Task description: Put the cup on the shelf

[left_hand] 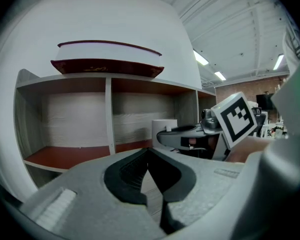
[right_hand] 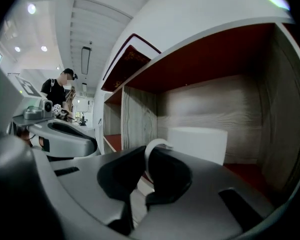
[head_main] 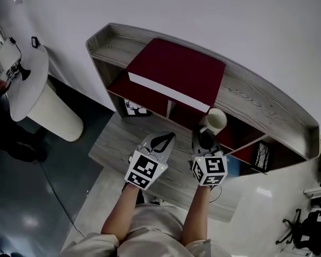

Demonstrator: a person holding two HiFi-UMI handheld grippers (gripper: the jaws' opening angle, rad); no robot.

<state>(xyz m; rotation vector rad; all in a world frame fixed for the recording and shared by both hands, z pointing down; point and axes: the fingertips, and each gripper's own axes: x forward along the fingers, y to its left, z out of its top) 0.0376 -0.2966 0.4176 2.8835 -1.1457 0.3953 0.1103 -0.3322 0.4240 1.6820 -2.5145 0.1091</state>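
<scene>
The white cup (head_main: 214,121) hangs at the mouth of a red-floored compartment of the wooden shelf (head_main: 267,111), just right of a divider. My right gripper (head_main: 205,138) is shut on its handle. In the right gripper view the handle (right_hand: 155,148) sits pinched between the jaws, with the cup body (right_hand: 197,143) beyond them inside the compartment (right_hand: 230,91). My left gripper (head_main: 162,138) hovers to the left, shut and holding nothing. In the left gripper view its gripper (left_hand: 149,153) shows its tips touching, and the cup (left_hand: 163,126) and the right gripper (left_hand: 190,136) appear at the right.
A dark red box (head_main: 176,71) lies on the shelf top. Framed pictures (head_main: 135,108) (head_main: 261,157) stand in lower compartments. A low wooden board (head_main: 171,178) lies under the grippers. A white round table (head_main: 27,82) stands at the left. A person (right_hand: 64,91) stands far off.
</scene>
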